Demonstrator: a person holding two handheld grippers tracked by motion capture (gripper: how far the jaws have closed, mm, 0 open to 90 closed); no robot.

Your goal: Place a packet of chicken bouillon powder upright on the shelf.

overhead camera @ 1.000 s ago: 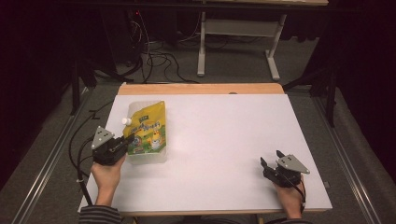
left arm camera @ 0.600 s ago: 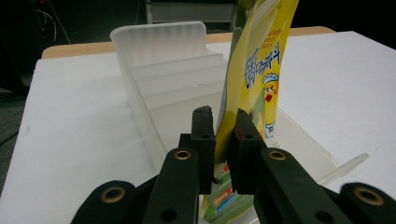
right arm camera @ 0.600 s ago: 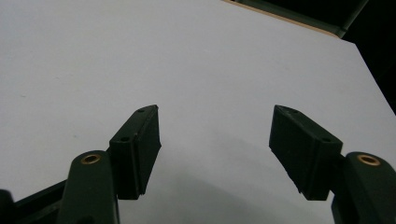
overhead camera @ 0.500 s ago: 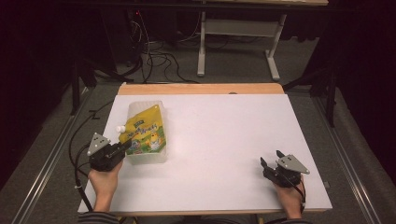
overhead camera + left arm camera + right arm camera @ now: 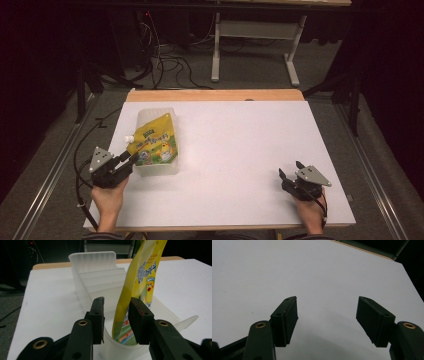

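Left tool (image 5: 131,161), at 8 o'clock on the white table (image 5: 240,150), jaws narrowly parted astride the near rim of a translucent bin (image 5: 100,282) without gripping. A yellow pouch (image 5: 155,140) stands in this bin. Right tool (image 5: 290,176), at 4 o'clock, gapes wide over bare table.

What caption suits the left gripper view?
Left gripper open around a yellow pouch standing in a clear plastic bin.

A yellow spouted pouch (image 5: 154,140) leans inside a clear plastic bin (image 5: 159,168) at the table's left.
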